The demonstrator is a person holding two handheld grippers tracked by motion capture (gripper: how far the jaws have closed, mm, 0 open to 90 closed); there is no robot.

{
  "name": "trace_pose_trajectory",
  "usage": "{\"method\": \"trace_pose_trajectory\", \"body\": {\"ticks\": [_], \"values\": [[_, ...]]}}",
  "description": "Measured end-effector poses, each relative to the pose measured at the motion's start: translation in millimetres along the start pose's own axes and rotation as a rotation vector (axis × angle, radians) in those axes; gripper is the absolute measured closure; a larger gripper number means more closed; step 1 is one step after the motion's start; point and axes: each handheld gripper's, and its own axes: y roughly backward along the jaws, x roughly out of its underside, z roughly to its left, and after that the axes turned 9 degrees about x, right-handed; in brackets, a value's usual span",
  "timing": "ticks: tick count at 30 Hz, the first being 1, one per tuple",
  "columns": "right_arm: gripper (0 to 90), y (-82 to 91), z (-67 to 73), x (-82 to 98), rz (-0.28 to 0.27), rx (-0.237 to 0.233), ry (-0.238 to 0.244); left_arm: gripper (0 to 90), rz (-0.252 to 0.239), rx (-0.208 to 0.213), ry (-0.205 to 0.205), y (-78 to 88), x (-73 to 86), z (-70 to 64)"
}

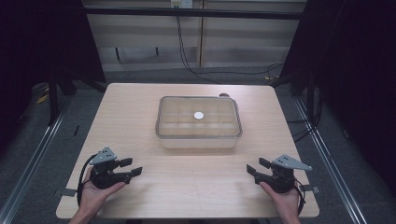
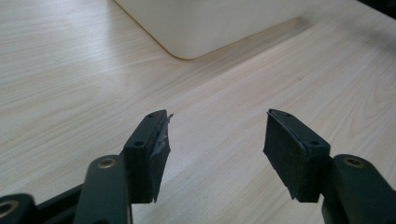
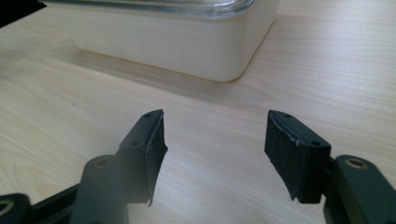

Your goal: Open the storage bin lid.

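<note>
A pale rectangular box [image 1: 199, 122] with a clear lid stands in the middle of the wooden table [image 1: 187, 182]; a small white disc [image 1: 199, 115] lies at the lid's middle. My left gripper [image 1: 131, 167] rests near the front left of the table, open, nothing between its jaws. My right gripper [image 1: 256, 169] rests near the front right, open and empty too. In the left gripper view the left gripper [image 2: 217, 135] points at bare wood, with the box's corner [image 2: 196, 28] ahead. In the right gripper view the right gripper [image 3: 215, 135] faces the box's side [image 3: 177, 42].
A hand holds each gripper from the table's front edge. Metal rails run along the floor on both sides of the table. Cables hang down the wall behind and trail over the floor. A small dark object [image 1: 224, 95] lies behind the box's far right corner.
</note>
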Motion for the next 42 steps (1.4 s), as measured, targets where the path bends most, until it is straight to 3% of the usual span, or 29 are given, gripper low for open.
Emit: {"method": "trace_pose_trajectory", "body": {"ticks": [4, 6, 10, 14, 18, 20, 22, 26, 28, 31, 36, 38, 42], "values": [[37.2, -0.5, 1.3, -1.2, 0.031, 0.021, 0.018, 41.1, 0.010, -0.026, 0.012, -2.6, -2.2, 0.9], [37.2, 0.4, 3.9, -2.4, 0.046, -0.018, 0.012, 39.6, 0.012, -0.025, 0.017, -3.3, -1.7, 1.0], [34.7, 1.8, 7.9, -3.9, 0.055, -0.038, 0.012, 37.5, 0.013, 0.004, 0.002, -3.0, -2.2, -1.9], [33.9, 5.4, 9.6, -11.2, 0.027, -0.052, 0.003, 38.9, 0.012, 0.010, 0.033, -3.2, -4.8, -1.5], [34.3, 5.1, 12.6, -15.1, 0.015, -0.072, 0.014, 38.9, 0.015, 0.019, 0.028, -5.2, -8.1, -3.1], [37.4, 5.5, 15.3, -17.1, 0.000, -0.053, 0.044, 38.9, 0.012, 0.024, 0.021, -6.3, -10.8, -4.4], [37.1, 4.2, 15.9, -19.0, -0.011, -0.046, 0.041, 38.6, 0.007, 0.025, 0.023, -8.3, -13.6, -5.5], [37.9, 0.5, 13.5, -22.7, -0.018, -0.063, 0.044, 38.4, -0.002, 0.041, 0.001, -13.2, -20.6, -6.5], [40.1, 0.3, 11.4, -25.4, 0.009, -0.067, 0.047, 39.2, 0.012, 0.063, -0.018, -19.7, -23.6, -7.9], [40.3, 0.9, 7.2, -28.9, 0.004, -0.086, 0.036, 38.4, 0.040, 0.061, -0.039, -26.4, -26.2, -9.9], [42.2, -0.7, 1.3, -37.4, -0.009, -0.108, 0.010, 38.4, 0.039, 0.057, -0.016, -33.7, -35.2, -4.7], [42.7, -1.4, 2.1, -41.5, -0.011, -0.075, 0.035, 38.4, 0.040, 0.059, -0.010, -36.8, -40.3, -2.3], [42.4, -2.3, -1.7, -49.0, -0.037, -0.081, 0.021, 38.5, 0.040, 0.050, -0.017, -41.6, -48.3, 1.1]]}}
